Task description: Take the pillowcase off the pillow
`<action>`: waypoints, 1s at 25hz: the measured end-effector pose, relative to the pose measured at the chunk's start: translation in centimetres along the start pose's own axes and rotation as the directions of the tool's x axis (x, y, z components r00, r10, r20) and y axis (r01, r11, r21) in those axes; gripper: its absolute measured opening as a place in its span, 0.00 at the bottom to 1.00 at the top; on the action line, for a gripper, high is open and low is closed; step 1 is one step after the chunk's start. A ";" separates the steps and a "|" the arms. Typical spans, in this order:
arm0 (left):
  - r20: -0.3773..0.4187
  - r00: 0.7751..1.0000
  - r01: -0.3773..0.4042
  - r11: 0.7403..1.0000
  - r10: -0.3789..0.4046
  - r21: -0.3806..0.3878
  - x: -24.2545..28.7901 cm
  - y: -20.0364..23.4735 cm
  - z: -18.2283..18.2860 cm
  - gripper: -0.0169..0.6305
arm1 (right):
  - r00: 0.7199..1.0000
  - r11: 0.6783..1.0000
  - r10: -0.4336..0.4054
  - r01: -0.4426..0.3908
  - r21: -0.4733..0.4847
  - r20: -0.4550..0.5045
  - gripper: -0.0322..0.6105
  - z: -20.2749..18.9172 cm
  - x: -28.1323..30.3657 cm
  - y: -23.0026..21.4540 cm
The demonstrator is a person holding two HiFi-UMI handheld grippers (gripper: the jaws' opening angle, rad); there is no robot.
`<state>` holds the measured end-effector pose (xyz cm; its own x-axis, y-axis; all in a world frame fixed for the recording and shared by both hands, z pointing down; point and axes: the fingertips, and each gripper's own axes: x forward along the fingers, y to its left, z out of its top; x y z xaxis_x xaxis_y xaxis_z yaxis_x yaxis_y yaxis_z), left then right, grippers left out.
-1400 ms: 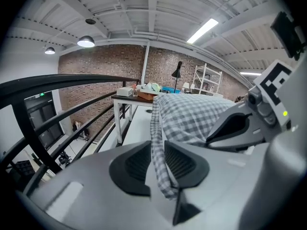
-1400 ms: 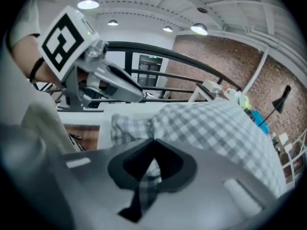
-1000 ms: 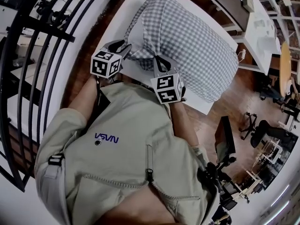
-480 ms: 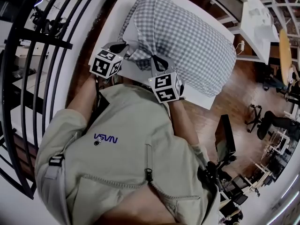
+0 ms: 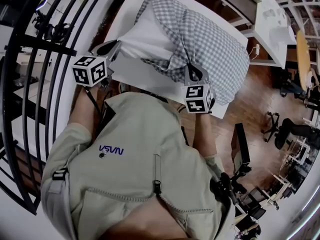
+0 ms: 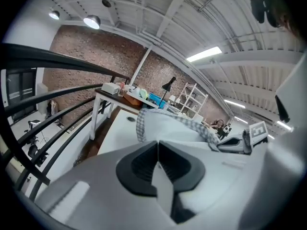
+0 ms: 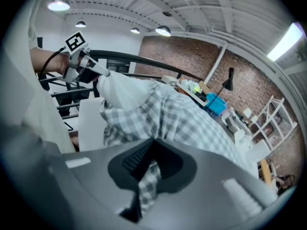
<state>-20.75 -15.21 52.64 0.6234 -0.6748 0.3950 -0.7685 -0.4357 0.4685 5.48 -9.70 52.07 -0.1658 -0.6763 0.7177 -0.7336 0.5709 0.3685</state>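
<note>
on the white table (image 5: 150, 78) ahead of the person lies the pillow (image 5: 145, 34), its white near end bared. the grey checked pillowcase (image 5: 215, 44) is bunched over the rest of it, toward the right. the left gripper (image 5: 109, 48) has its 2 jaws closed tight on a corner of the bare pillow, pinching the white cloth. the right gripper (image 5: 192, 73) is clamped on a fold of the pillowcase edge, checked cloth hanging between its jaws. the 2 grippers are well apart, the left one beside the black railing (image 5: 50, 40).
</note>
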 end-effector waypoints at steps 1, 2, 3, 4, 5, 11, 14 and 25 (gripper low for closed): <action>-0.009 1.000 -0.008 1.000 0.008 -0.008 0.0 0.4 -0.7 0.05 | 1.000 1.000 -0.015 0.015 0.006 -0.021 0.07 -1.1 -0.2 -0.8; -0.020 1.000 -0.016 1.000 0.016 -0.014 0.2 0.8 -1.5 0.05 | 0.999 1.000 -0.022 0.023 0.011 -0.039 0.07 -2.2 -0.3 -1.2; -0.035 0.999 -0.026 0.999 0.025 -0.021 0.4 1.2 -2.5 0.05 | 0.998 1.000 -0.022 0.023 0.017 -0.055 0.07 -3.1 -0.2 -1.2; -0.053 0.998 -0.038 0.999 0.036 -0.032 0.7 1.6 -3.6 0.05 | 0.998 1.000 -0.014 0.016 0.025 -0.069 0.07 -3.9 0.1 -0.9; -0.073 0.996 -0.050 0.998 0.046 -0.045 1.0 2.0 -4.7 0.05 | 0.997 0.999 -0.003 0.006 0.036 -0.080 0.07 -4.5 0.4 -0.3; -0.132 0.990 -0.050 0.998 0.046 -0.028 2.2 2.2 -8.7 0.06 | 0.996 0.990 0.047 -0.036 0.138 -0.078 0.07 -5.6 2.2 1.3; -0.124 0.992 -0.009 0.999 0.014 0.036 1.6 1.2 -8.0 0.10 | 0.993 0.966 0.112 -0.099 0.240 -0.039 0.08 -5.2 2.1 1.5; 0.048 0.998 -0.051 0.988 0.045 0.146 2.9 2.3 2.0 0.27 | 0.945 0.905 0.196 -0.278 0.323 0.262 0.17 4.5 -2.5 -0.8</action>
<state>-20.99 -19.40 53.31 0.5808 -0.7215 0.3770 -0.8123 -0.4830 0.3271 3.46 -10.54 47.29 -0.4735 -0.6492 0.5952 -0.8307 0.5538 -0.0568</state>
